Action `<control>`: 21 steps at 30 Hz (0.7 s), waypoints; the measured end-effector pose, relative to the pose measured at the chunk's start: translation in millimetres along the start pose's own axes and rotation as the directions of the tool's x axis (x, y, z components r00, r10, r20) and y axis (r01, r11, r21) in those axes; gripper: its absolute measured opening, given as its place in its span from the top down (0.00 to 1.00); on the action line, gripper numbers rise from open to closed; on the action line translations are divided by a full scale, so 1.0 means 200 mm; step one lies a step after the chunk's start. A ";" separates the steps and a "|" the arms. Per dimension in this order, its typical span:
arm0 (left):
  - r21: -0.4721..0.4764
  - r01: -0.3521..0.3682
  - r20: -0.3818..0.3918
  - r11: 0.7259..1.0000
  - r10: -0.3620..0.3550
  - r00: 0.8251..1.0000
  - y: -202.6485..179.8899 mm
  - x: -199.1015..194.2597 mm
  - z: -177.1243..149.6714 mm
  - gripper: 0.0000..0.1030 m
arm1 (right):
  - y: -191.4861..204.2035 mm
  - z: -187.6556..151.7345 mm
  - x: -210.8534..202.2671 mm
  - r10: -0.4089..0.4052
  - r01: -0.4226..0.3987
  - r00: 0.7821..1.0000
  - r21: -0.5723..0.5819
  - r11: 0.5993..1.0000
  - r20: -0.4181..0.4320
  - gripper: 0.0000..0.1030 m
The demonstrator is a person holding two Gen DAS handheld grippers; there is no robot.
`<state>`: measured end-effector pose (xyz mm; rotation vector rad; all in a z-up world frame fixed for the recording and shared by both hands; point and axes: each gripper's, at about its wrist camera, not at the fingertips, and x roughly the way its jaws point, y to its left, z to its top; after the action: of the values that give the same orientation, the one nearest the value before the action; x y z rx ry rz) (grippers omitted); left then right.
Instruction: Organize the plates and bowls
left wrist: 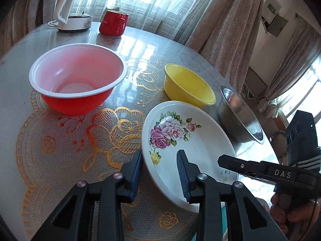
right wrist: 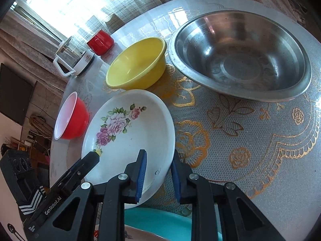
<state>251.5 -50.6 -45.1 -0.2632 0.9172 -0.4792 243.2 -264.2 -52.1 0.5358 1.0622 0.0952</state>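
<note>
A white plate with a rose print (left wrist: 196, 140) (right wrist: 136, 132) lies at the table's near edge, partly past it. My left gripper (left wrist: 160, 166) straddles its left rim, one finger outside and one over the inside, with a gap still showing, so it is open. On the opposite rim my right gripper (right wrist: 158, 170) has closed, its pads on the plate's wall. A red bowl with a white inside (left wrist: 76, 76) (right wrist: 70, 118), a yellow bowl (left wrist: 188, 86) (right wrist: 136, 64) and a steel bowl (left wrist: 240, 116) (right wrist: 240, 60) stand apart on the table behind the plate.
A glass kettle (left wrist: 76, 8) and a red mug (left wrist: 112, 23) stand at the far edge by the curtains. The table (left wrist: 60, 150) has a gold-patterned cover. Something teal (right wrist: 160, 225) sits below the near edge. A hand (left wrist: 291, 210) holds the right gripper.
</note>
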 end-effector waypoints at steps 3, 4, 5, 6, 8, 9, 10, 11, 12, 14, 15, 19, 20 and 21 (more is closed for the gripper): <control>0.044 -0.041 0.009 0.998 0.040 0.999 -0.03 0.00 0.00 0.70 | -0.03 0.01 0.00 0.015 -0.015 1.000 0.047 0.999 -0.005 0.82; 0.038 -0.038 0.009 0.999 0.038 0.999 -0.02 0.00 0.00 0.72 | -0.03 0.01 0.00 0.011 -0.011 1.000 0.050 0.999 -0.003 0.83; 0.031 -0.041 0.009 0.999 0.041 0.999 -0.01 0.00 0.00 0.75 | -0.03 0.00 0.00 0.003 -0.003 1.000 0.046 0.999 0.000 0.85; 0.026 -0.043 0.008 0.999 0.043 0.999 0.00 0.00 0.00 0.80 | -0.03 0.00 0.00 -0.004 0.004 1.000 0.044 0.999 0.005 0.87; 0.016 -0.033 0.004 0.999 0.033 0.999 0.02 -0.01 0.00 0.81 | -0.02 -0.01 0.00 -0.009 0.008 1.000 0.044 0.999 0.016 0.87; 0.019 -0.037 0.007 0.999 0.036 0.999 0.02 -0.01 0.00 0.81 | -0.02 -0.01 0.00 -0.012 0.011 1.000 0.039 0.999 0.018 0.87; 0.028 -0.046 0.012 0.999 0.046 0.999 0.01 -0.01 0.00 0.81 | -0.02 -0.02 -0.01 -0.007 0.006 1.000 0.042 0.999 0.018 0.87; 0.036 -0.052 0.019 0.998 0.052 0.998 0.01 -0.02 0.00 0.81 | -0.03 -0.02 -0.01 0.005 -0.006 1.000 0.053 0.999 0.018 0.87; 0.040 -0.053 0.028 0.998 0.052 0.998 0.00 -0.03 0.00 0.81 | -0.03 -0.02 -0.01 0.017 -0.018 1.000 0.066 0.998 0.019 0.87; 0.033 -0.042 0.038 0.999 0.041 0.998 0.01 -0.04 0.00 0.81 | -0.03 -0.03 -0.01 0.026 -0.027 0.999 0.076 0.997 0.018 0.87; 0.021 -0.038 0.038 0.999 0.038 0.999 0.02 -0.04 0.00 0.81 | -0.03 -0.04 -0.01 0.030 -0.031 0.999 0.078 0.996 0.021 0.87; -0.036 -0.010 0.041 0.999 0.012 0.999 0.07 -0.06 0.02 0.81 | -0.02 -0.05 -0.01 0.063 -0.064 0.998 0.087 0.994 0.022 0.86; -0.048 0.002 0.050 0.999 0.001 0.999 0.08 -0.07 0.03 0.81 | -0.01 -0.06 -0.01 0.070 -0.072 0.997 0.084 0.994 0.023 0.86; -0.056 0.010 0.059 0.998 -0.007 0.998 0.09 -0.08 0.03 0.81 | -0.01 -0.06 -0.01 0.081 -0.083 0.996 0.085 0.993 0.027 0.86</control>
<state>252.8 -27.4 -37.7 -0.3307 0.8734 -0.4522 231.1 -261.6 -55.9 0.6568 1.0247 0.1152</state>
